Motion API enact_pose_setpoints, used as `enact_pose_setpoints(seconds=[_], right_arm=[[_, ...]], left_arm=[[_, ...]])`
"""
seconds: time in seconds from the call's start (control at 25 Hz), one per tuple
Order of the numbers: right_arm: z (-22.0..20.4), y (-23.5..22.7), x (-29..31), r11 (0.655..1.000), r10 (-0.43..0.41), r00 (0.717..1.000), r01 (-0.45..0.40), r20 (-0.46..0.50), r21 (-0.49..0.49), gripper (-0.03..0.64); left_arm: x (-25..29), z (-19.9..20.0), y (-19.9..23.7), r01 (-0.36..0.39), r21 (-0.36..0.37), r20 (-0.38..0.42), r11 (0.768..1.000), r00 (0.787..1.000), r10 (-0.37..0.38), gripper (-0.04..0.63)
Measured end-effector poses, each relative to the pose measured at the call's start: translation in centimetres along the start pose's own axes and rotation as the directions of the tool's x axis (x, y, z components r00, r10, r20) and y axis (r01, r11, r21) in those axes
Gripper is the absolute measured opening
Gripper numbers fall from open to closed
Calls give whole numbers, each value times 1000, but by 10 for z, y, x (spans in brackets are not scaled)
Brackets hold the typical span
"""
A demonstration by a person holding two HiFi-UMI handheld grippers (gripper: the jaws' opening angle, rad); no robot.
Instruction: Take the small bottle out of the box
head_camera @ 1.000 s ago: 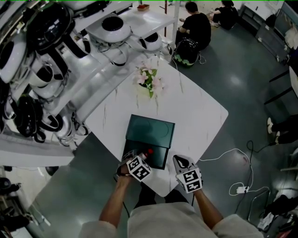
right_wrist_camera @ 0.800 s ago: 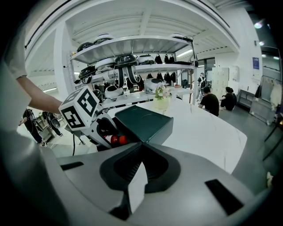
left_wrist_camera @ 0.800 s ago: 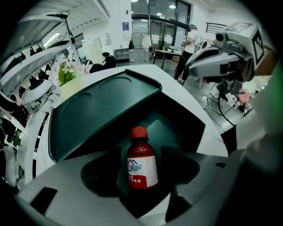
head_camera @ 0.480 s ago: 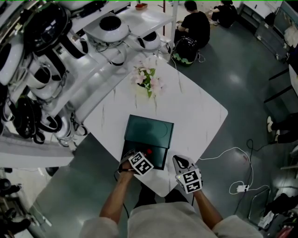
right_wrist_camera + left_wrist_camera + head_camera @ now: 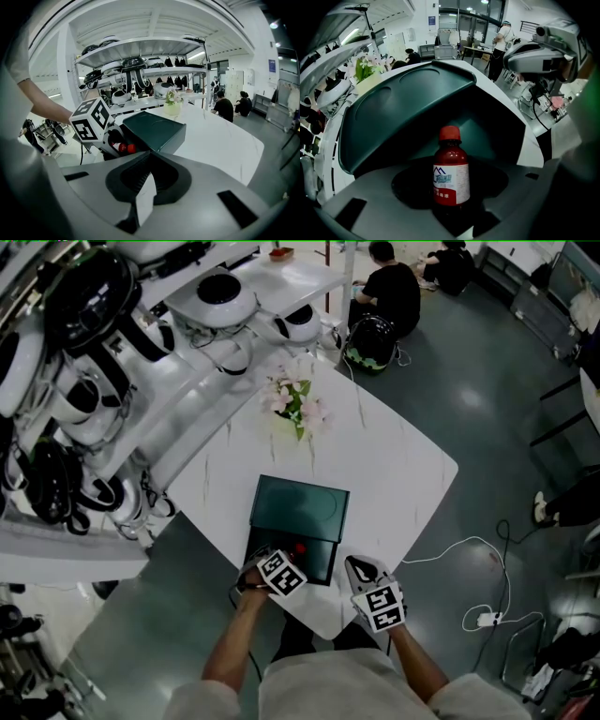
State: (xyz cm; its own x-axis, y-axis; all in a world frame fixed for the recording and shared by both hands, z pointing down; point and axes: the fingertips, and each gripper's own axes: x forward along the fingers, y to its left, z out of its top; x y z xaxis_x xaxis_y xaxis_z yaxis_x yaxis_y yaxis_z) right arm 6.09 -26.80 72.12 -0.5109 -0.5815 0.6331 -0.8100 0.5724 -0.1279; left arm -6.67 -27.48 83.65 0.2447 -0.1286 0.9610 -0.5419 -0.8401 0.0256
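A small brown bottle (image 5: 451,176) with a red cap and a white label stands upright in the dark green box (image 5: 300,507), whose lid (image 5: 408,103) is raised behind it. My left gripper (image 5: 290,556) reaches into the box from the near side. In the left gripper view the bottle stands between the closing jaws of the left gripper (image 5: 450,206), and I see no pad pressing on it. The right gripper (image 5: 362,569) hovers over the table's near edge right of the box, shut and empty. The right gripper view shows the red cap (image 5: 126,148) beside the left gripper's marker cube (image 5: 92,119).
The white table (image 5: 394,465) carries a vase of pink flowers (image 5: 298,407) beyond the box. Shelves with white robot parts (image 5: 225,296) line the left. People sit on the floor at the far end (image 5: 389,292). A white cable (image 5: 469,549) lies on the floor at right.
The left gripper has edged forward into the box toward the bottle. The right gripper has stayed about where it was.
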Motion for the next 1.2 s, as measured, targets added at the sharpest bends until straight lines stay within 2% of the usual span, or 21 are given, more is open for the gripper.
enact_pose_setpoints(seconds=[0.32, 0.52, 0.68, 0.84, 0.96, 1.08, 1.2], right_arm=[[-1, -1, -2, 1000, -4, 1000, 4, -6, -2, 21], [-4, 1, -3, 1000, 1, 1000, -1, -15, -1, 21], [-2, 4, -1, 1000, 11, 1000, -11, -13, -12, 21], [1, 8, 3, 1000, 21, 1000, -21, -10, -21, 21], [3, 14, 4, 999, 30, 999, -30, -11, -29, 21], [8, 19, 6, 999, 38, 999, -38, -5, -39, 21], [14, 23, 8, 998, 43, 999, -43, 0, -51, 21]], left_arm=[[-9, 3, -3, -20, 26, 29, 999, 999, 20, 232], [-30, 8, -6, -83, 47, 98, 995, 992, 79, 232], [-51, 10, -1, -153, 14, 173, 988, 974, 148, 232], [-77, 14, 7, -215, -60, 265, 975, 938, 223, 232], [-91, 13, 9, -233, -141, 326, 962, 907, 267, 232], [-104, 11, 9, -210, -257, 383, 943, 874, 299, 233], [-116, 6, 9, -151, -380, 436, 912, 841, 321, 232]])
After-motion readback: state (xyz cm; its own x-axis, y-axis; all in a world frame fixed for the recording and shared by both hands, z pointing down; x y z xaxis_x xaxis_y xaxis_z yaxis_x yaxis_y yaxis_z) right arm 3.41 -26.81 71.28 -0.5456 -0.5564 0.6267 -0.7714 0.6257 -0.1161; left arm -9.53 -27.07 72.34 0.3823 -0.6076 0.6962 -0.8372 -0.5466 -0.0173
